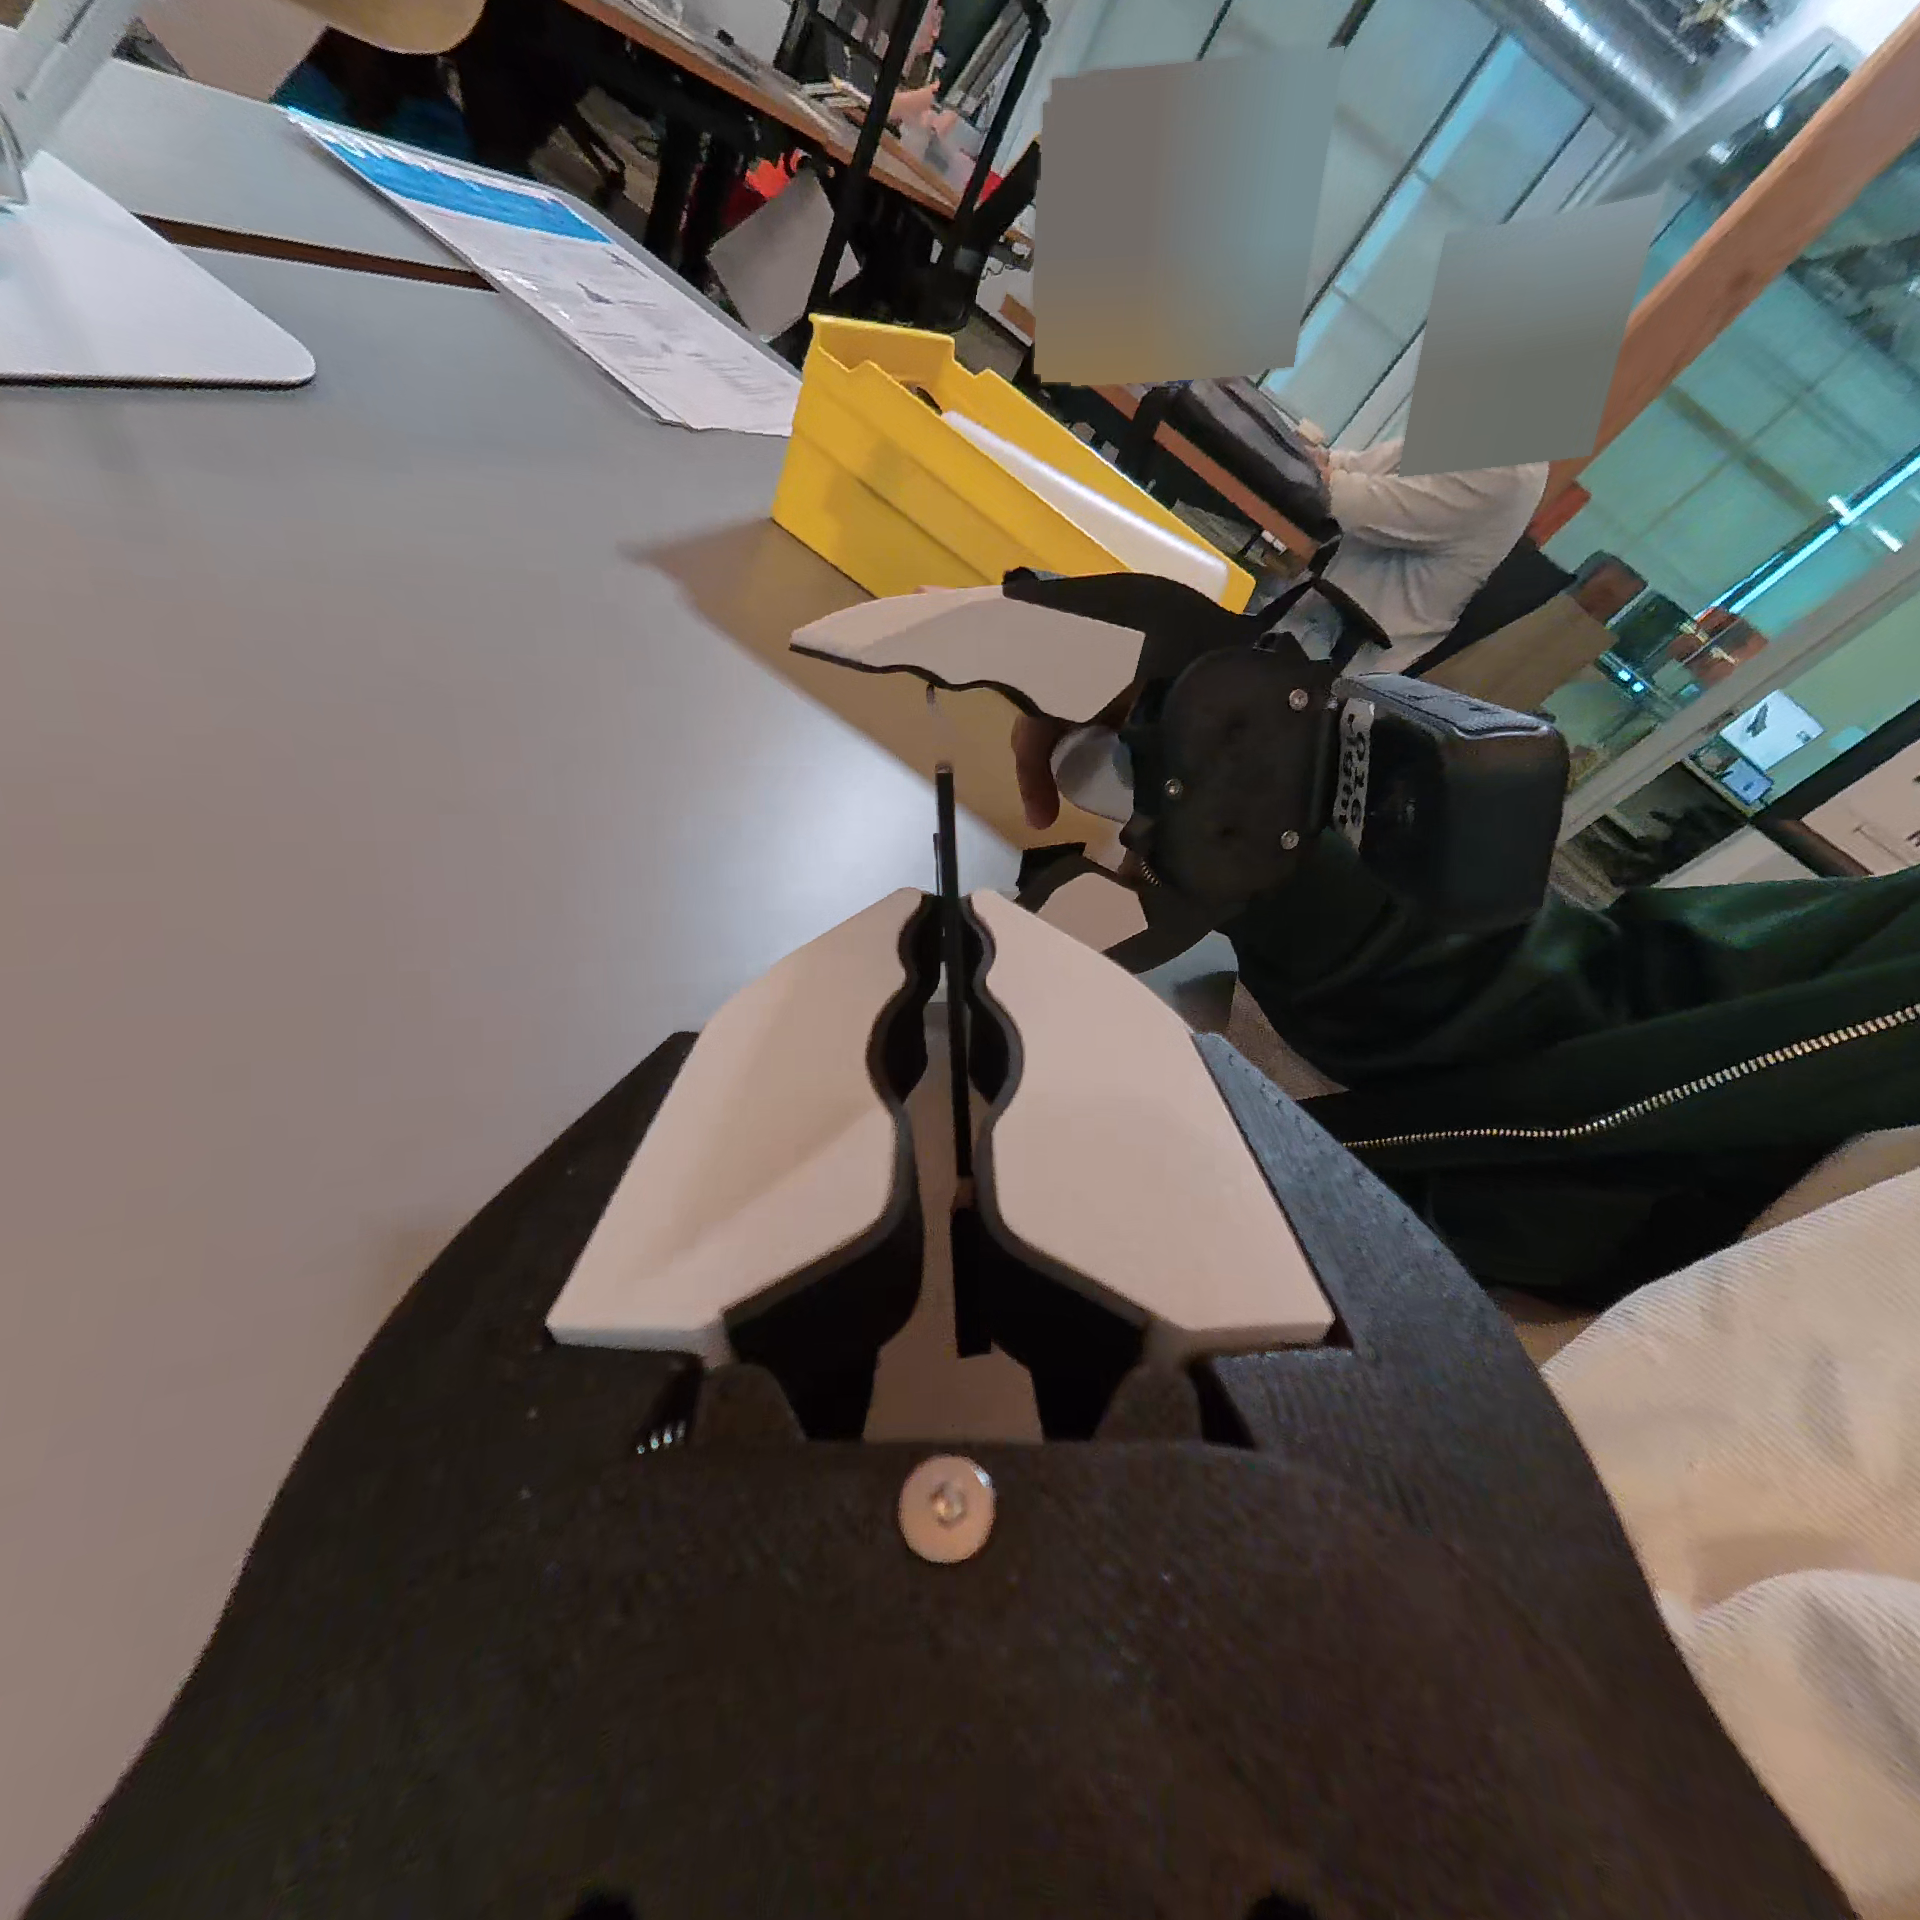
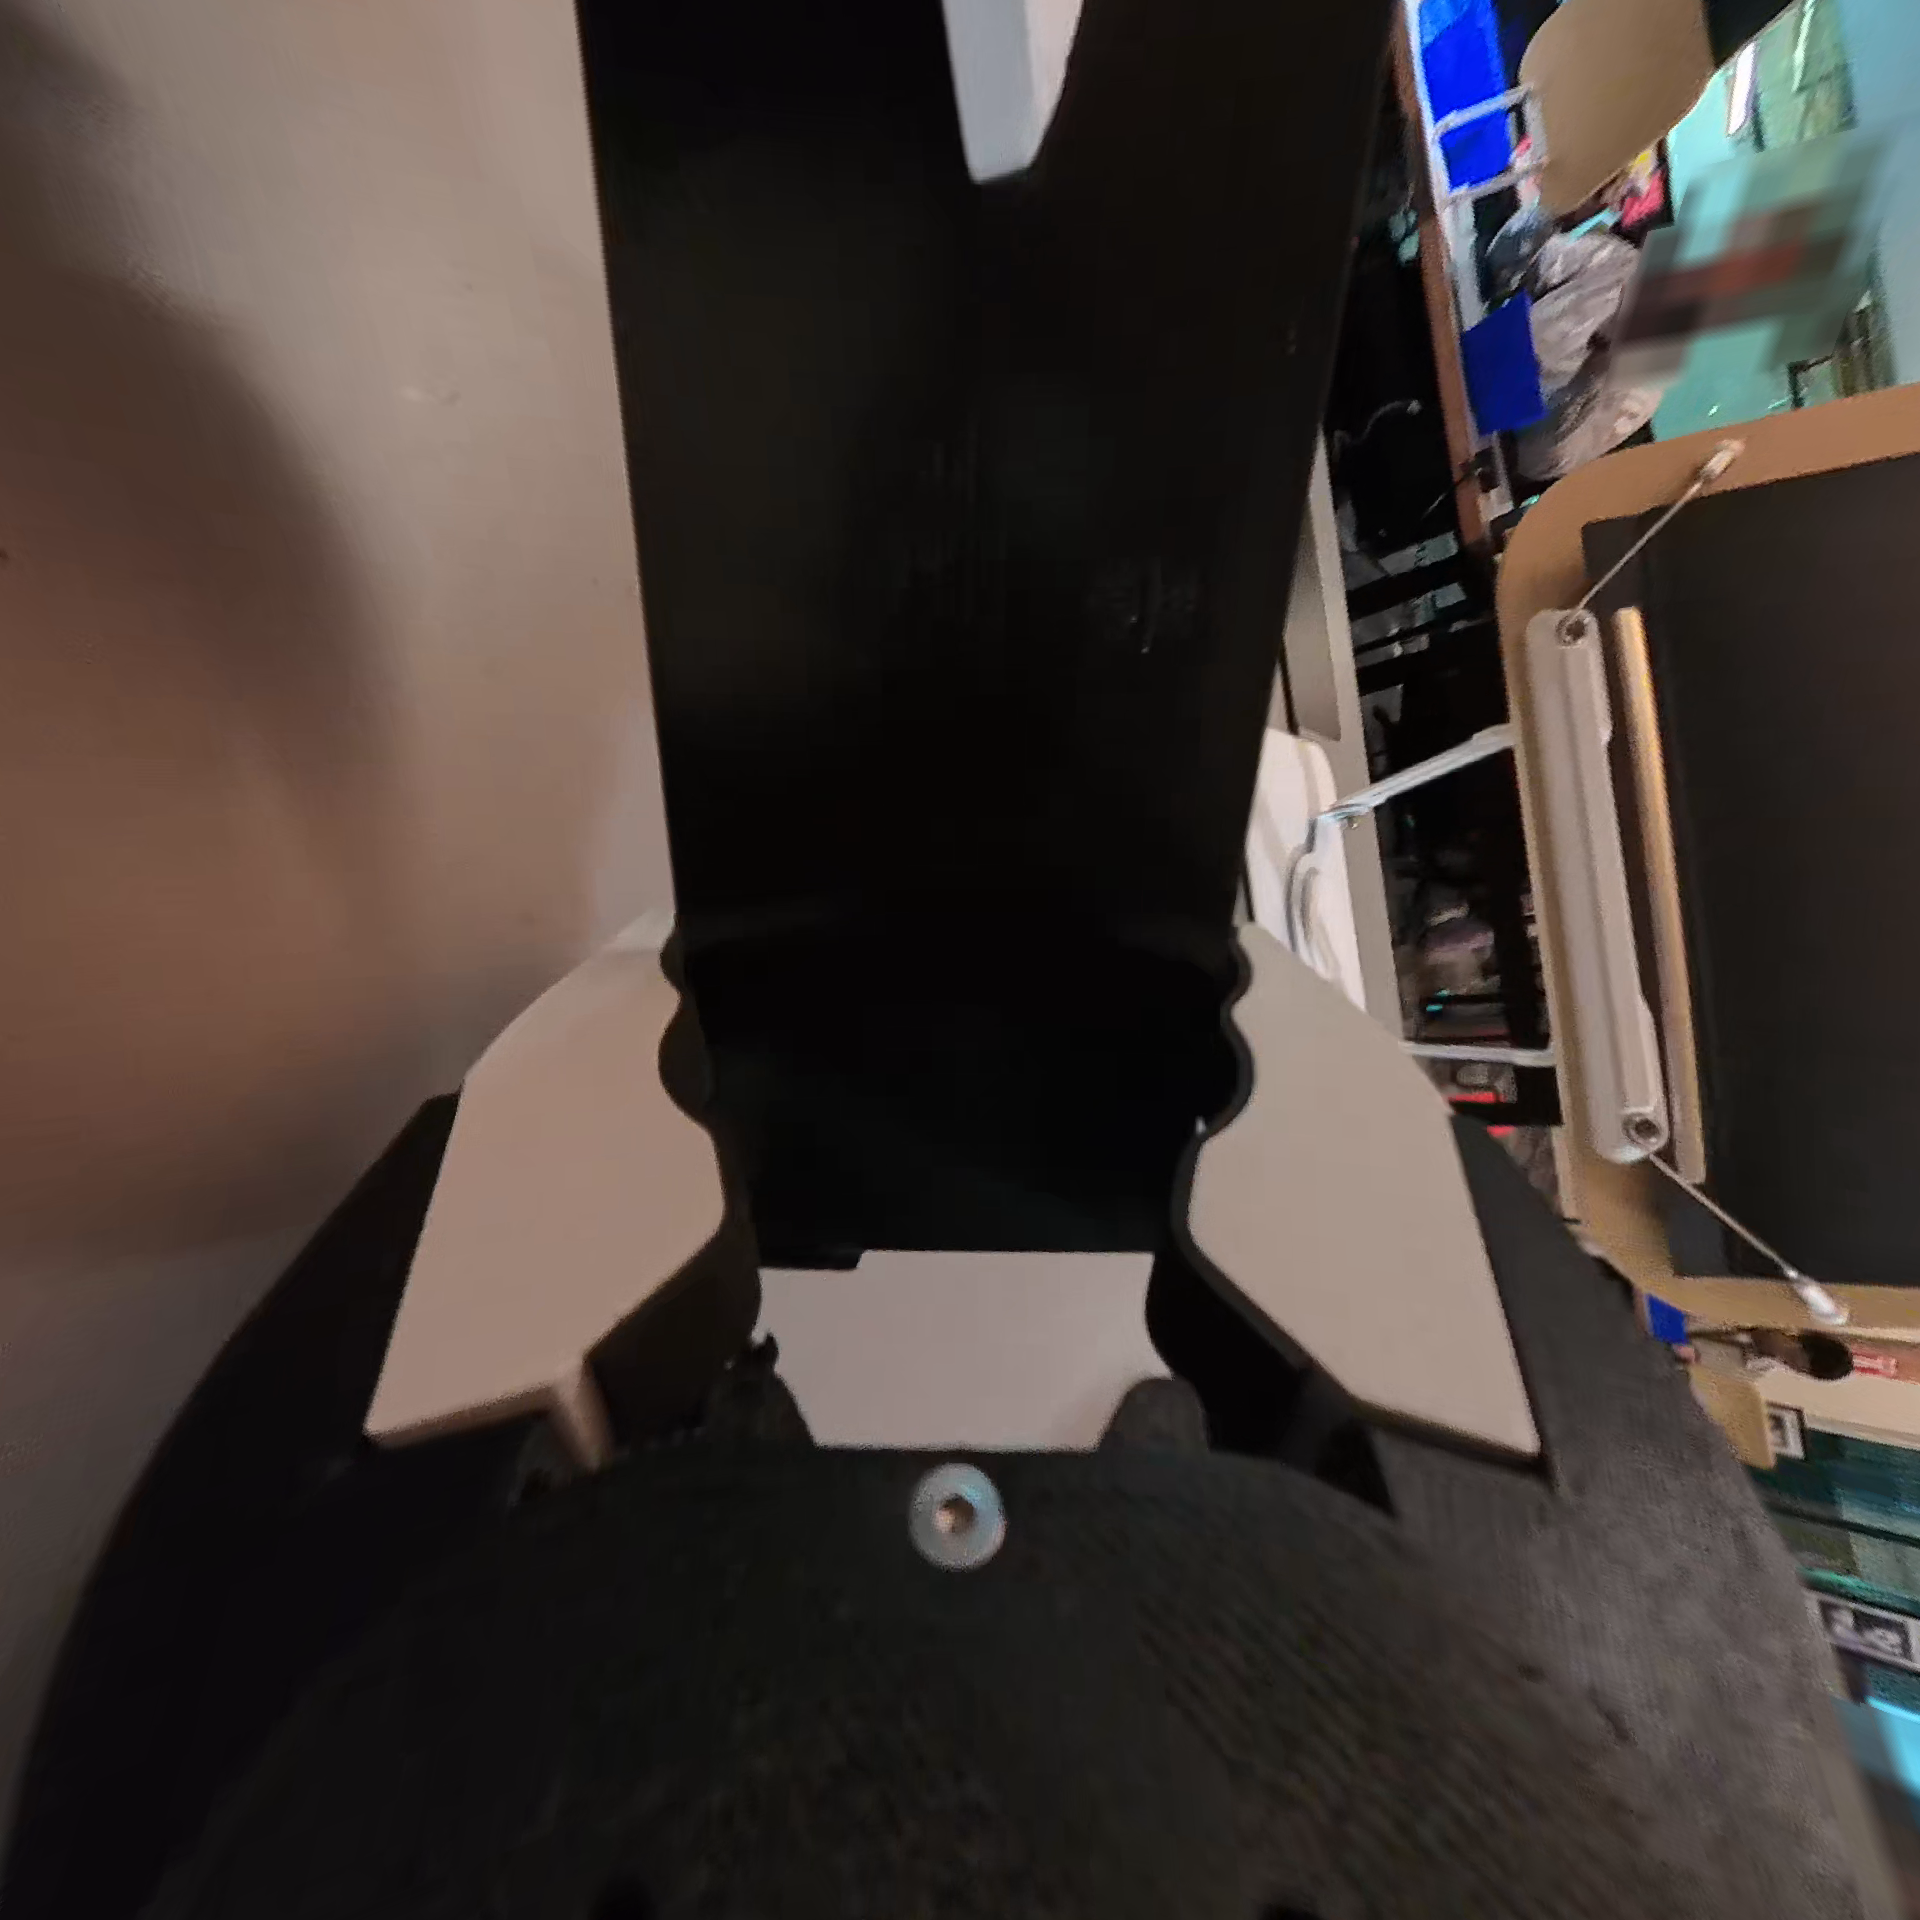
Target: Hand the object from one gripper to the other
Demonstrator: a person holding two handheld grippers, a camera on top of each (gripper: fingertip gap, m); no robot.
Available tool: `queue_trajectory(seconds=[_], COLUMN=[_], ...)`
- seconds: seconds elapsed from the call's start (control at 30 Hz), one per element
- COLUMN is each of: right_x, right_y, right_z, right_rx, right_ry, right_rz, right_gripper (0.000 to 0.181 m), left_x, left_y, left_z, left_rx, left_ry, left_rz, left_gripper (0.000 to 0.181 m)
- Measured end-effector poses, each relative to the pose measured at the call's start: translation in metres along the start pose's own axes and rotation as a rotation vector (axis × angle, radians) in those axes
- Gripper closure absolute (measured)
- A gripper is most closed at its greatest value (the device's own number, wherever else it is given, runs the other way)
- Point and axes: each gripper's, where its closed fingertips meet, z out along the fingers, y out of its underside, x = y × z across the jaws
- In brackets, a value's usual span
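Observation:
A thin flat black plate point(image 1: 954, 1039) shows edge-on in the left wrist view, and my left gripper point(image 1: 948, 906) is shut on it, with the plate sticking out forward past the fingertips. My right gripper point(image 1: 935, 717) comes in from the right, one white finger above the plate's far end and one below, with a small gap showing. In the right wrist view the plate point(image 2: 956, 623) shows broadside and fills the space between the wide-apart fingers of the right gripper point(image 2: 956, 956). A white piece point(image 2: 1003, 94) shows in a notch at the plate's far end.
A grey table point(image 1: 364, 727) lies under both grippers. A yellow bin point(image 1: 935, 468) with a white sheet in it stands at the table's far edge. Papers point(image 1: 582, 281) and a white monitor base point(image 1: 125, 301) lie at the back left. People sit beyond the table. Tip to tip, the grippers are about 10 centimeters apart.

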Motion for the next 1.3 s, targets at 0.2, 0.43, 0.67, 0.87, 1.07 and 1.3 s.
queue_trajectory(seconds=[0.2, 0.43, 0.67, 0.87, 1.07, 1.3], right_x=[0.004, 0.024, 0.024, 0.002, 0.001, 0.010], right_y=[-0.002, -0.021, -0.038, -0.035, -0.029, -0.029], right_z=[-0.004, -0.018, -0.027, -0.009, 0.005, 0.003], right_rx=[-0.001, 0.193, 0.359, 0.188, 0.072, 0.022], right_ry=[0.013, -0.022, -0.160, -0.109, 0.026, 0.122], right_rz=[0.027, 0.328, 0.554, 0.351, 0.217, 0.175], right_gripper=[0.086, 0.088, 0.088, 0.088, 0.076, 0.071], left_x=[0.015, 0.028, 0.048, 0.023, -0.003, 0.006], left_y=[-0.011, -0.046, -0.041, -0.032, -0.027, -0.038], left_z=[-0.001, -0.019, -0.014, -0.002, -0.005, -0.012], left_rx=[0.070, 0.355, 0.337, 0.263, 0.262, 0.272], left_ry=[0.103, 0.186, 0.259, 0.115, -0.125, -0.236], left_rz=[-0.011, 0.090, 0.178, 0.040, 0.001, 0.129], left_gripper=[0.165, 0.086, 0.100, 0.141, 0.180, 0.179])
